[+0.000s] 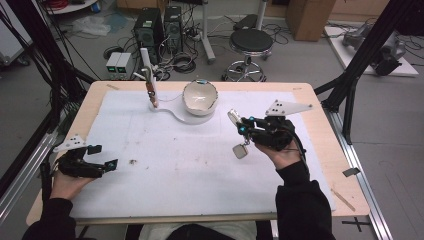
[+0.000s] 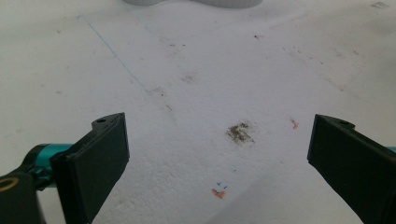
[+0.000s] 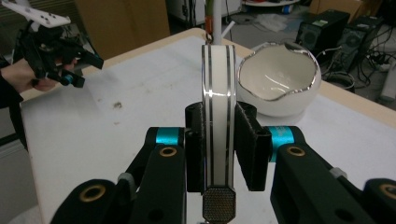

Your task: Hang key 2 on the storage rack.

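Clamped edge-on in the right gripper [image 3: 218,154], a white handle [image 3: 218,116] stands above the mat's right half. Near the far edge, the bowl [image 1: 200,98] appears empty. At the near-left corner, the left gripper [image 1: 104,157] gapes, holding nothing.

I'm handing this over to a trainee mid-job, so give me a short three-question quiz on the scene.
1. True or false: the right tool is clamped on a white handle with silver stripes.
2. The left tool stands: A open above the white mat, B shut on the bowl, C shut on a cable.
3. What stands on the mat beyond the right tool?

Key
1. True.
2. A.
3. A white bowl with a jagged, silver-edged rim like a cracked eggshell.
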### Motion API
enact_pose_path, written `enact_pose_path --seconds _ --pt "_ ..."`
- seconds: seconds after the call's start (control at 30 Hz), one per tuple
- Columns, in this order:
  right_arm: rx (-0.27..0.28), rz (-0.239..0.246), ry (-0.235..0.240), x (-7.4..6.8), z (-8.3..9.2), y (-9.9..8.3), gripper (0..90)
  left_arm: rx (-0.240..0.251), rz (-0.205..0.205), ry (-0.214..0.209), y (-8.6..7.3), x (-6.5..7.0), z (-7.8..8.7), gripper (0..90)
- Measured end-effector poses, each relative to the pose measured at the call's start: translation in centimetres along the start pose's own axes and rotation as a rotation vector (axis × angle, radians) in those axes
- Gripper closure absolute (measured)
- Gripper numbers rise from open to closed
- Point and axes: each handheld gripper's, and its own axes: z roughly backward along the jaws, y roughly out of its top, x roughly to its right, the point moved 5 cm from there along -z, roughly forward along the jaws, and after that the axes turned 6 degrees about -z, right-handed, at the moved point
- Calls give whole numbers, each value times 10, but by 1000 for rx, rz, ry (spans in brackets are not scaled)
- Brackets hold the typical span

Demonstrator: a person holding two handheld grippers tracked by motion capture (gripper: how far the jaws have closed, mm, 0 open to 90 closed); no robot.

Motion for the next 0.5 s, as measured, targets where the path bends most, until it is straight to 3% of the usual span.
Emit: enact_pose_path --seconds 0.5 --pt "20 4 36 -8 -26 15 747 30 -13 -25 12 7 -1 60"
